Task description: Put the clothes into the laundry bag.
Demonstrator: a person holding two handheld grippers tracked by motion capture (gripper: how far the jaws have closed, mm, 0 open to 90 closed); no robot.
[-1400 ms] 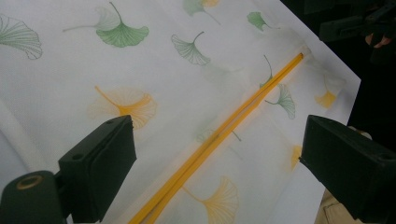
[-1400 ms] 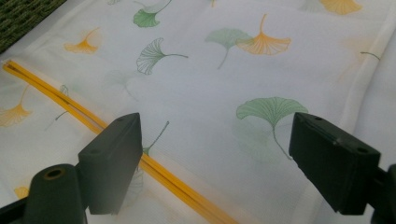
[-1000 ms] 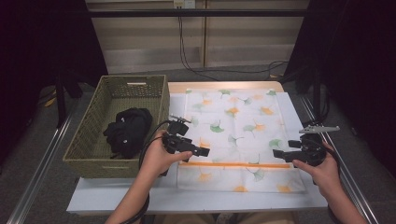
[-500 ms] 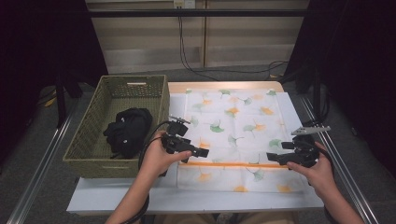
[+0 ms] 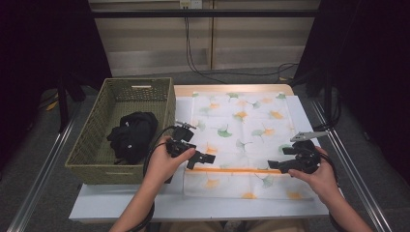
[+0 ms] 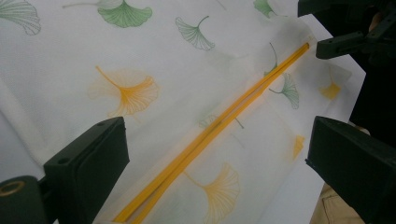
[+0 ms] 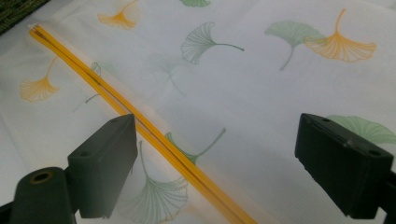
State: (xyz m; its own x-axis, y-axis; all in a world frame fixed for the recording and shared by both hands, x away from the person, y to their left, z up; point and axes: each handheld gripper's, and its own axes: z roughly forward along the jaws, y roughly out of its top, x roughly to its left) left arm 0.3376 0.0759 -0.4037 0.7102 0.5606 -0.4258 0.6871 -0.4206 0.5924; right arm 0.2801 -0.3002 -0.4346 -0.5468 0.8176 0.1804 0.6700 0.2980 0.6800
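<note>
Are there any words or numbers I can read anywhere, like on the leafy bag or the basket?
No readable text anywhere.
Leaf-print mesh bag: ginkgo leaves and an orange zipper, no words.
Wicker basket: a pale tag on its far rim, too small to read.
Black cloth: a tiny white speck, unreadable.

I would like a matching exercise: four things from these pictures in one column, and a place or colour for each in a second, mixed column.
Things:
1. black bundle
2. zipper line
3. left tool
4. woven basket

Descriptions:
a. orange, across the printed bag
b. green, at the table's left
c. lying inside the basket
d. open, above the zipper's left end

Pairs: 1-c, 2-a, 3-d, 4-b
</note>
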